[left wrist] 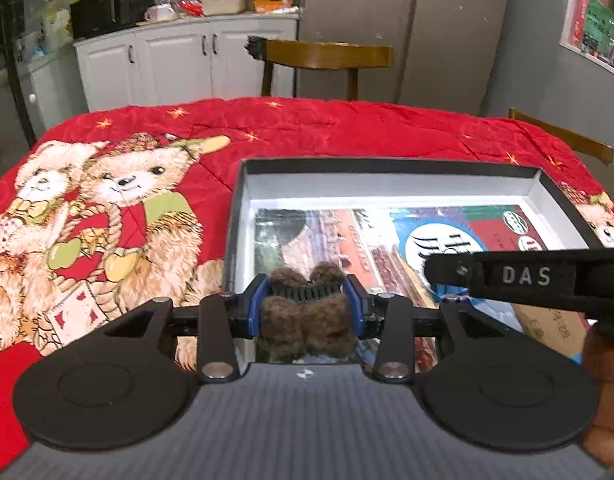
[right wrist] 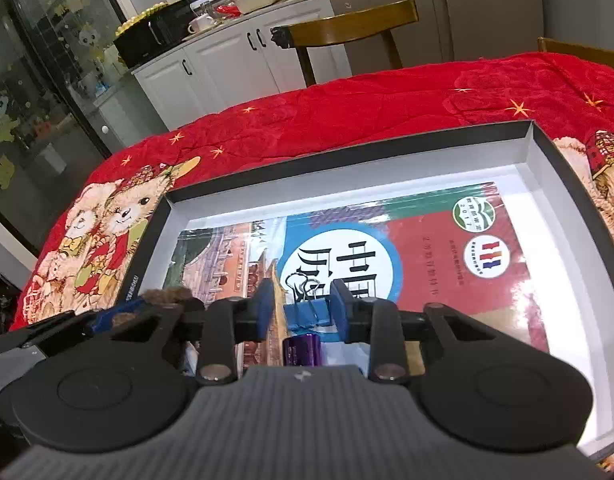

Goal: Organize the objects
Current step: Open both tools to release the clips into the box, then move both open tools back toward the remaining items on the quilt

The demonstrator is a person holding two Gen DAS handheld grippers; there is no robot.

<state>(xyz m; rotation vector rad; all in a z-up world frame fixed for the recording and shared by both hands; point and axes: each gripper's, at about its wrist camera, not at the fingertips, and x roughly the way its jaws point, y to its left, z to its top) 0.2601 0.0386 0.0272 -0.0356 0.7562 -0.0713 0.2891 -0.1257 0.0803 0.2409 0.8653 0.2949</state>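
Note:
My left gripper [left wrist: 307,300] is shut on a brown furry hair clip [left wrist: 307,324], held over the near left corner of a shallow black-rimmed box [left wrist: 387,164]. A colourful book [left wrist: 387,240] lies flat in the box. My right gripper [right wrist: 305,308] hangs low over the same book [right wrist: 427,248], open, with a blue binder clip [right wrist: 307,316] between its blue pads. There is a gap between the left pad and the clip. A small purple item [right wrist: 303,350] lies just below the clip. The furry clip [right wrist: 167,294] also shows at the left of the right wrist view.
The box [right wrist: 347,148] sits on a red quilted cloth [left wrist: 307,128] printed with teddy bears. Wooden chairs [left wrist: 327,56] stand behind the table. A white cabinet [left wrist: 167,60] with kitchen clutter is at the back left. A cardboard piece [left wrist: 547,324] lies at the box's near right.

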